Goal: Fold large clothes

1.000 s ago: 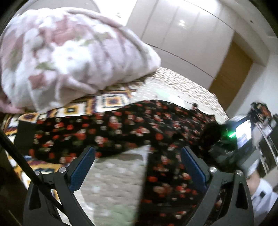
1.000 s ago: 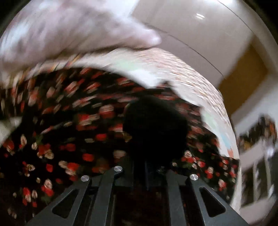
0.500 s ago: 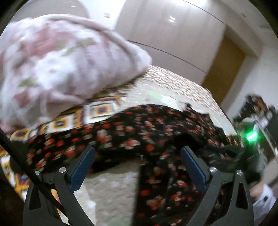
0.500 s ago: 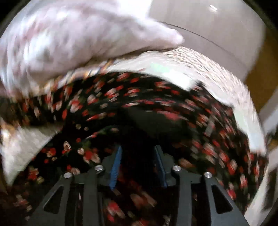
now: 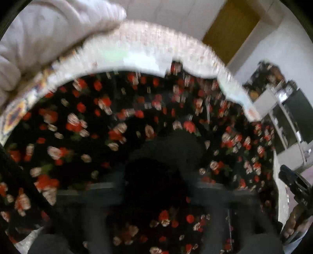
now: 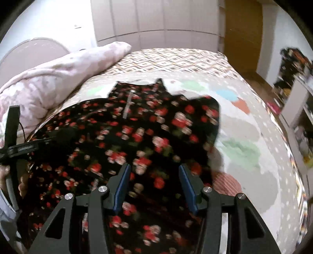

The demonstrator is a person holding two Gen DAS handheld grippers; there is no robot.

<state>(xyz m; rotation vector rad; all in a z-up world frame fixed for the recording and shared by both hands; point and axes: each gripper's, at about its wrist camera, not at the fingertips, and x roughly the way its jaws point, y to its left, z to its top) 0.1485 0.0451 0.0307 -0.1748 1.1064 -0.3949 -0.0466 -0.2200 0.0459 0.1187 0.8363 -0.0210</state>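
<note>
A black garment with red and white roses (image 6: 148, 132) lies spread on the bed (image 6: 244, 136), its zipper (image 6: 128, 105) showing near the far edge. My right gripper (image 6: 154, 181) hovers over its near part, jaws open and empty. In the blurred left wrist view the same garment (image 5: 82, 125) fills the frame, and my left gripper (image 5: 156, 185) appears closed on a dark bunch of it, though blur hides the jaws. The left gripper also shows at the left edge of the right wrist view (image 6: 13, 148).
A pink floral quilt (image 6: 54, 78) is piled at the bed's far left. White wardrobe doors (image 6: 156, 17) and a wooden door (image 6: 242, 29) stand behind the bed. Cluttered shelves (image 6: 293, 78) line the right side.
My right gripper has opened, let go of the dark fabric and pulled back. My left gripper, open before, has moved forward over the garment; its fingers now look close together around dark cloth.
</note>
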